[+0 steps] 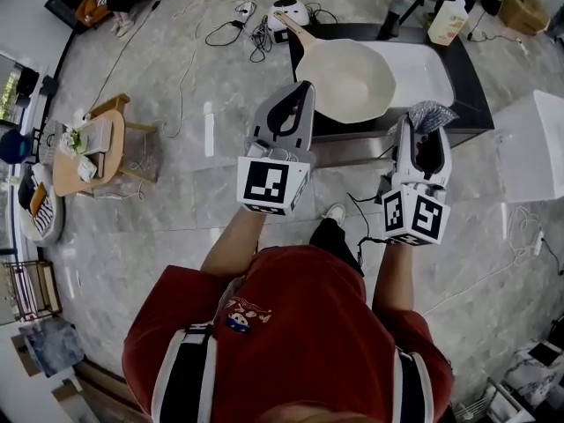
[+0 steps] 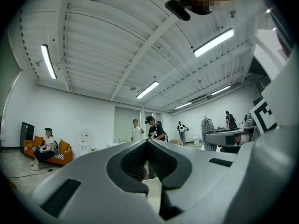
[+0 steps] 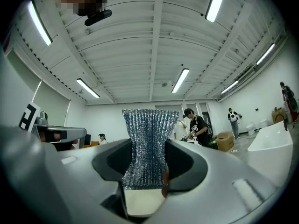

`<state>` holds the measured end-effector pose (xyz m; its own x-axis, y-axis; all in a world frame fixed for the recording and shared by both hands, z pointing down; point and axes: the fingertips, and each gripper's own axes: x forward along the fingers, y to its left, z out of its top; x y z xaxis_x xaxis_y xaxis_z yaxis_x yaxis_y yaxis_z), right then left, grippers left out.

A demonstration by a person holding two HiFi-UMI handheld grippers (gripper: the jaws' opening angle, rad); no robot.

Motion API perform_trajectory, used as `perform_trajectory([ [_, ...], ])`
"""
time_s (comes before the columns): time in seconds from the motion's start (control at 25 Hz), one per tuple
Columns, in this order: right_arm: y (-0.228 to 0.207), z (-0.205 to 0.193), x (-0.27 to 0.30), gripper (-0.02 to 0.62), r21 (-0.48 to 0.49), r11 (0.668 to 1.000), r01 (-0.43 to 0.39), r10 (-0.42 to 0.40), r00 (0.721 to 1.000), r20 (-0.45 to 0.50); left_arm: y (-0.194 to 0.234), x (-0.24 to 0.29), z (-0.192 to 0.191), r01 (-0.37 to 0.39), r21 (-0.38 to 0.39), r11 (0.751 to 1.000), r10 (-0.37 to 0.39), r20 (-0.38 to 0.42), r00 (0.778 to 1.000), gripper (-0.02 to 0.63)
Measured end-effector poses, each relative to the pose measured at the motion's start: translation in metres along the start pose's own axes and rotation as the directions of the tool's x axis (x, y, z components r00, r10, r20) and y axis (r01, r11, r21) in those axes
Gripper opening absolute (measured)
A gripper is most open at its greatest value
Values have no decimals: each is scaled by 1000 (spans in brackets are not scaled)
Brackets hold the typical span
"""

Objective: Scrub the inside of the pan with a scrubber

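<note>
Scrubber (image 1: 434, 113) in right gripper (image 1: 428, 133), pan (image 1: 348, 79) beyond.

Cream pan (image 1: 348, 77) resting empty, handle angled up-left, silvery mesh scrubber (image 3: 148, 139) upright, pinched between jaws

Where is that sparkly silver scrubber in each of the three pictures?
Head view: the scrubber pokes from the right gripper, just right of the pan.
Left gripper view: small at mid right, what looks like the scrubber.
Right gripper view: dead centre, the scrubber clamped between the jaws.
Shared landmark: the person in a black cap, in both gripper views only.
</note>
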<state>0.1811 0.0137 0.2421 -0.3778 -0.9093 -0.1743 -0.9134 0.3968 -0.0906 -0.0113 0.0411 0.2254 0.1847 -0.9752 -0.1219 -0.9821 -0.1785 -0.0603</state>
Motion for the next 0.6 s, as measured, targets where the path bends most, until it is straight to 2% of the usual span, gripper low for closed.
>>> perform_trajectory([
  [0.36,-57,-10,78,221,37,999,-27,28,999,-19,0,87,-2,-55,28,998,55,1,998,6],
  [0.6,-76,-26,108,221,66,997,-50,53,998,-41,5,119,-8,-77,35,996,78,-16,997,5],
])
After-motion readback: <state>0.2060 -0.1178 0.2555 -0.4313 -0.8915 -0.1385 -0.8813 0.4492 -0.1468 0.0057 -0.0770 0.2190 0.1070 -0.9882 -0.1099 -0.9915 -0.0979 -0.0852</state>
